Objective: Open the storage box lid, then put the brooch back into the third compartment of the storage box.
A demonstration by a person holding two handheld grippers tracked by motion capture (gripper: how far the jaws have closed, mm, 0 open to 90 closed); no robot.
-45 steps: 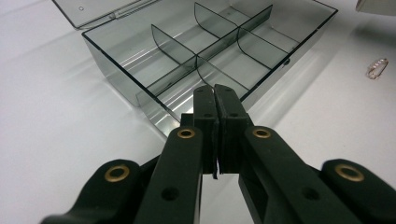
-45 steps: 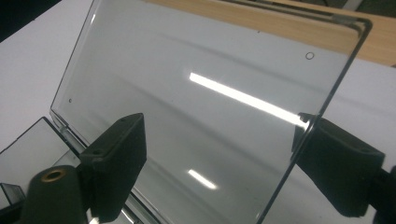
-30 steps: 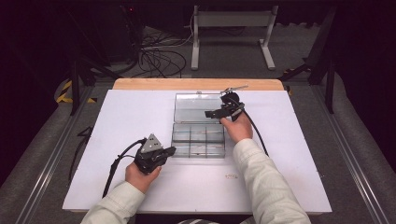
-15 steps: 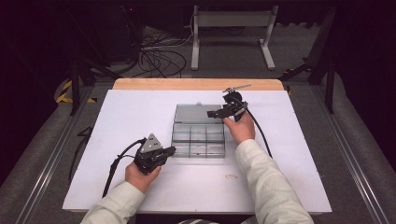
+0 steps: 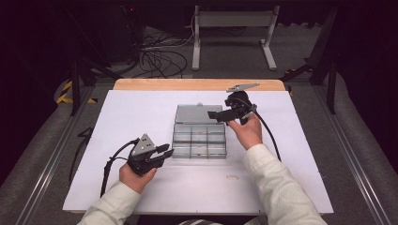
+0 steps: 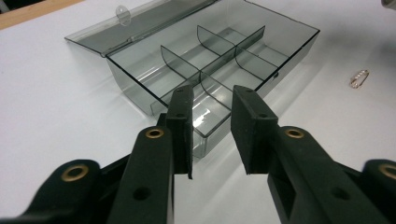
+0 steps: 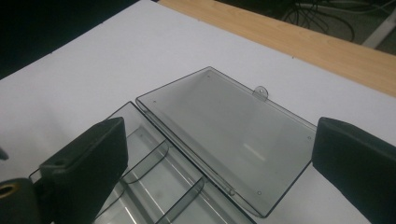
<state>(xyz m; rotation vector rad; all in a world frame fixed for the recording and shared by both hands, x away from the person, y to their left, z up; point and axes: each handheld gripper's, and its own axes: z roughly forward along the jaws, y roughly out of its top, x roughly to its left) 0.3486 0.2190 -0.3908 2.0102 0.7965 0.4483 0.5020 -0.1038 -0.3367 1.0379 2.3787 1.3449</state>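
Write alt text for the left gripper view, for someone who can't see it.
Two black jaws of the left gripper, slightly apart with nothing between them, point at a clear smoky plastic organizer box on a white table. The box is divided into empty compartments, and its lid lies folded open behind it. A small gold clasp lies on the table to the right.

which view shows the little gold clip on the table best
The left gripper view: the small gold clip lies clear on the white table, right of the clear box. The high view shows it as a faint speck near the person's right sleeve.
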